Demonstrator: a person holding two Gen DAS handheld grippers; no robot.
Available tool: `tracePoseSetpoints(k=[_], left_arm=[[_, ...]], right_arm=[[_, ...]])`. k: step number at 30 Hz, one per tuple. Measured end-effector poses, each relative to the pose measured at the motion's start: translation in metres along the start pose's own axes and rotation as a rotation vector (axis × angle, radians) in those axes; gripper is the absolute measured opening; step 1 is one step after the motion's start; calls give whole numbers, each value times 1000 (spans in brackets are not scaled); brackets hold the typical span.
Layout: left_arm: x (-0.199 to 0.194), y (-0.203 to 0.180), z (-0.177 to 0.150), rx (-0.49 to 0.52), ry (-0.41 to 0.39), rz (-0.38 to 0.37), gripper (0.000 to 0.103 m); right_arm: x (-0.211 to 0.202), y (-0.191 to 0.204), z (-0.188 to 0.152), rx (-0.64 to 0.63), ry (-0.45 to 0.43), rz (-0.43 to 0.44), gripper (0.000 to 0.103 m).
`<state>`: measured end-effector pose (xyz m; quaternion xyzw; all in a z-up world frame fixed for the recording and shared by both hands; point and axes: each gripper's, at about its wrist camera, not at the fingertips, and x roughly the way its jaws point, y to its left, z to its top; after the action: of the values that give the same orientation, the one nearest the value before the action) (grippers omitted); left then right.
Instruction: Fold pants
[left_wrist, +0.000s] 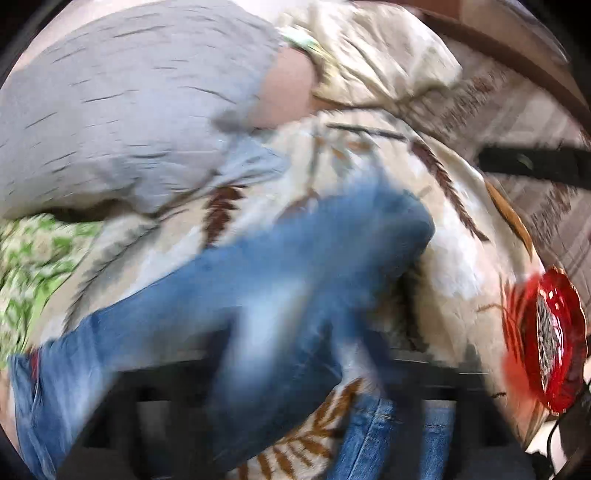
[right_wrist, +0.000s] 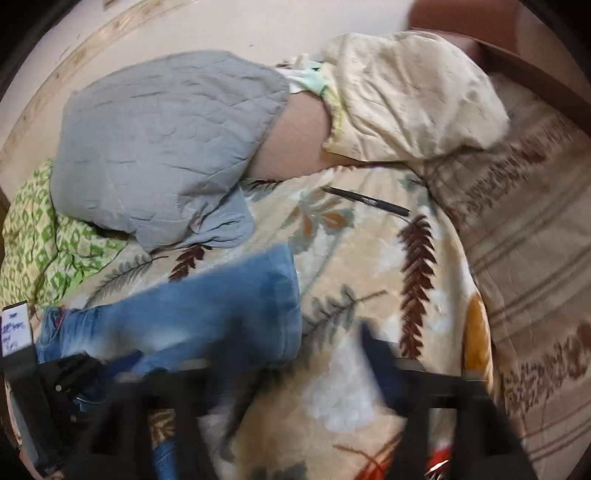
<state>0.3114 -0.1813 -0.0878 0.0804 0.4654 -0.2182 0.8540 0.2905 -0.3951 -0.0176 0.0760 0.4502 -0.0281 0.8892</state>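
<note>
Denim, faded blue: the pants (right_wrist: 207, 314) lay across the leaf-patterned blanket (right_wrist: 369, 288) on the bed, below the grey pillow (right_wrist: 166, 140). My left gripper (left_wrist: 295, 398) was too blurred to tell its fingers' state, though cloth draped over it. My right gripper (right_wrist: 295, 398) looked spread, empty. I judged the jeans heavy, floppy, not slippery; best gripped at the hem or waistband.

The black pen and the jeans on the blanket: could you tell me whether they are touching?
Apart. In the right wrist view, the pen lies beyond the jeans, with bare leaf-print blanket between them.
</note>
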Motion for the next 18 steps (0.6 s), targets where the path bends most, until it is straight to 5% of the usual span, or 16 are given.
tracePoseSetpoints(k=[2,11,18], left_arm=[[-20,0,-11,25,-59,5,93],[-64,-41,-84,233,16,-18,93],[-38,-34,-90,73,136,-100,93]], right_arm=[[-15,-3,-13,-14,-5,33,80],[-74,29,-119,-126,91,158,80],[-56,40,-185,-100,187,164,78]])
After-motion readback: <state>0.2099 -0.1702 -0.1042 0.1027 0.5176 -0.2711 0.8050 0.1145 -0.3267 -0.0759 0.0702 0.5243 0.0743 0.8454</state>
